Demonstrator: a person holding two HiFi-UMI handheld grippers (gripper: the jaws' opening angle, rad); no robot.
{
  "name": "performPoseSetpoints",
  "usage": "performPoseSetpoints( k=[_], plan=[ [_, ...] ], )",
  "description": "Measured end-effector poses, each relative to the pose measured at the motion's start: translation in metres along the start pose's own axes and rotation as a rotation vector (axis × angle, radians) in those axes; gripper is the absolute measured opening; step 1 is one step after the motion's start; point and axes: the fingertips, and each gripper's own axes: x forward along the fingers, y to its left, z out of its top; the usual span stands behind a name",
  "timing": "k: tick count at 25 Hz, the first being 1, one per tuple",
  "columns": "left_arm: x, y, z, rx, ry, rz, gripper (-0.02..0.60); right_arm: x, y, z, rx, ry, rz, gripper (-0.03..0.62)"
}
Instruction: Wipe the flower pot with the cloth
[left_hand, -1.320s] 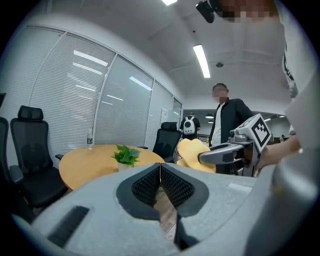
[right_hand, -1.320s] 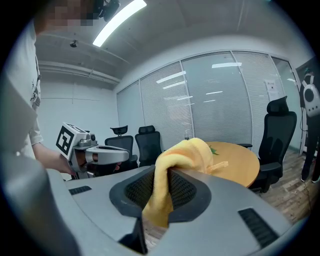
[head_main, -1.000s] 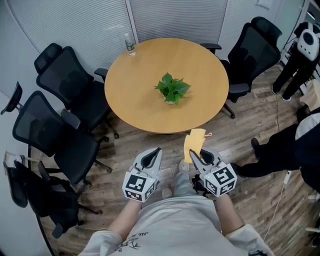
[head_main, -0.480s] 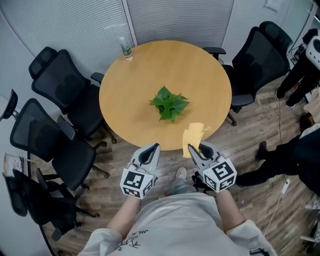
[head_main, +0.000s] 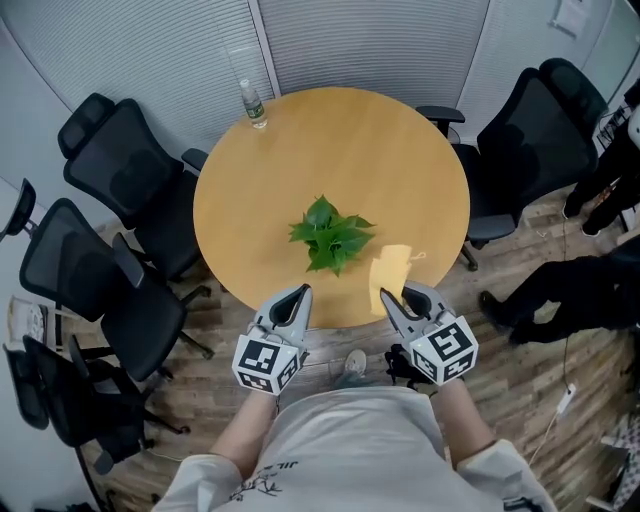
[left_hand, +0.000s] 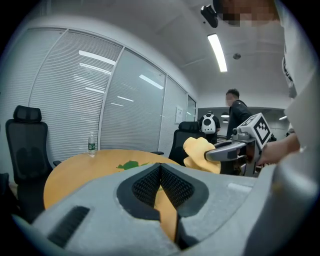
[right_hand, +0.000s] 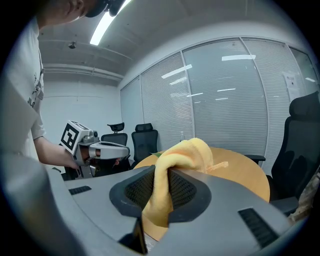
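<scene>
The flower pot (head_main: 331, 236), hidden under its green leaves, stands near the middle of the round surface (head_main: 420, 160). On the pot's near side, the yellow cloth (head_main: 390, 275) is pinched in the fingers of the right gripper (head_main: 389, 298); the left gripper (head_main: 299, 294) alongside has its fingers together, empty. Beyond the pot stands a bottle (head_main: 255, 100)

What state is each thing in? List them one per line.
Left tool: shut, empty.
Right tool: shut on yellow fabric cloth.
Cloth: bunched, held in the air.
Green leafy potted plant: upright on round wooden table, untouched.
Clear plastic bottle: upright at table's far edge.
</scene>
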Motion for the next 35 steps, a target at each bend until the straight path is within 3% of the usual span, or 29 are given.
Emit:
performPoseSetpoints(
  k=[15, 35],
  plan=[
    [0.020, 0.029, -0.008, -0.008, 0.023, 0.020, 0.011, 0.025, -0.032, -0.012, 0.037, 0.044, -0.017, 0.060],
    [0.059, 0.090, -0.057, 0.035, 0.122, -0.140, 0.012, 0.073, -0.060, -0.055, 0.107, 0.161, -0.138, 0.060]
  ],
)
